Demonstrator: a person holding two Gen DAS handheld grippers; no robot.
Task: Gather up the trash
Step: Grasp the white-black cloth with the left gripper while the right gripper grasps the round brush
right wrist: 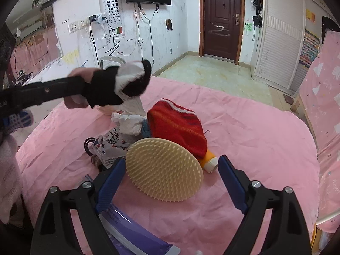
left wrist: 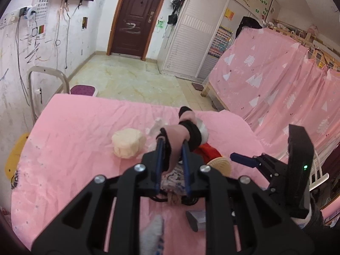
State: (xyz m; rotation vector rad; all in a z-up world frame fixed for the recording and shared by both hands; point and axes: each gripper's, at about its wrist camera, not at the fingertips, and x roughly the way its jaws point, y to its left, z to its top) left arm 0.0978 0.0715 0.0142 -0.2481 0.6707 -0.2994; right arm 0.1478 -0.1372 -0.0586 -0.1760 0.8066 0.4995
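My left gripper is shut on a pink, black and white sock and holds it above the pink bed; it also shows in the right wrist view. Below it lie crumpled white tissue, a printed tissue packet, a red knitted cloth, a round cream bristle brush and an orange-capped tube. My right gripper is open, its blue fingers on either side of the brush, just above the sheet.
A cream round cushion-like lump lies on the pink sheet to the left. A purple box sits under the right gripper. A pink curtained bunk stands at right, a metal chair frame at left.
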